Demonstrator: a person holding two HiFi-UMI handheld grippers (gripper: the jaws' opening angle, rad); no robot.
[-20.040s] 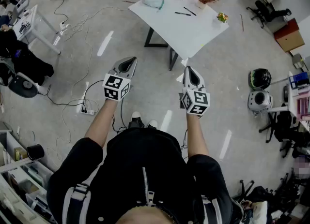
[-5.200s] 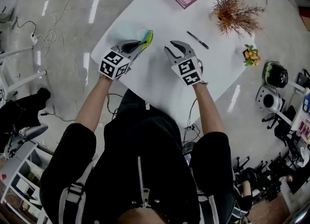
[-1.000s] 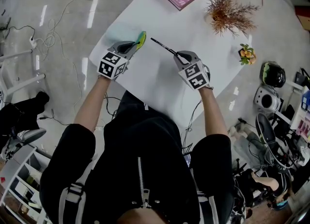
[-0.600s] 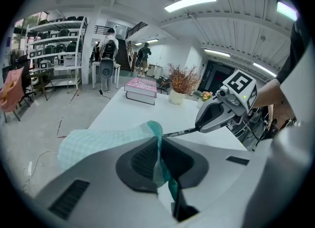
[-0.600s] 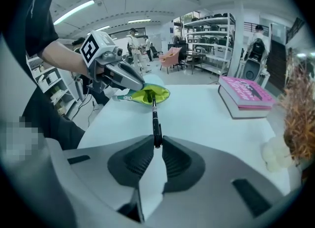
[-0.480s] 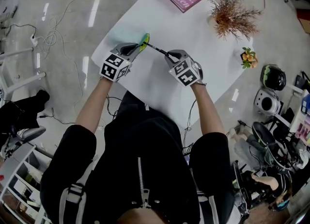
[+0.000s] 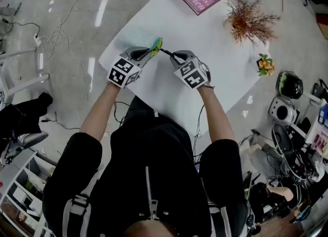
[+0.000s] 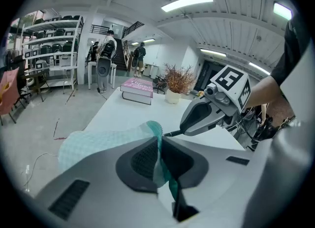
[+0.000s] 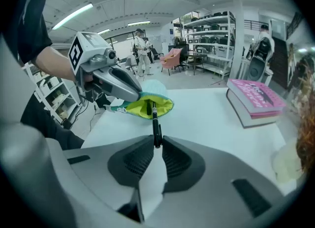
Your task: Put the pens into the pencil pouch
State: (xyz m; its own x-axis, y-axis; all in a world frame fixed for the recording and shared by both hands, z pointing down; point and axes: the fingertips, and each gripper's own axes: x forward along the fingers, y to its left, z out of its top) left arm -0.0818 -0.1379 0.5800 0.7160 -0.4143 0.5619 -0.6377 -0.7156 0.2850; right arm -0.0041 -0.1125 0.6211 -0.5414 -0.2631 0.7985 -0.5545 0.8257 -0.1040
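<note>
Insert step. Left tongs [image 7: 145, 52] pinch pouch [image 9: 165, 105] rim; right tongs [image 7: 177, 55] pinch pen [image 9: 155, 128], tip entering mouth ahead. Next: push deeper, release.

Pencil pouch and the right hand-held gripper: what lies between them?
A black pen, clamped in the right hand-held gripper, spans the gap with its tip inside the pencil pouch's open mouth; the right gripper view shows it.

Black short-sleeved top [image 7: 154, 154] seen at lower centre, silver zip [image 7: 149, 187] run down its front, white-edged straps [image 7: 76, 210] at lower left, grey left gripper [image 7: 147, 51] and right gripper [image 7: 173, 55] topped with black-and-white marker cubes [image 7: 123, 71]
</note>
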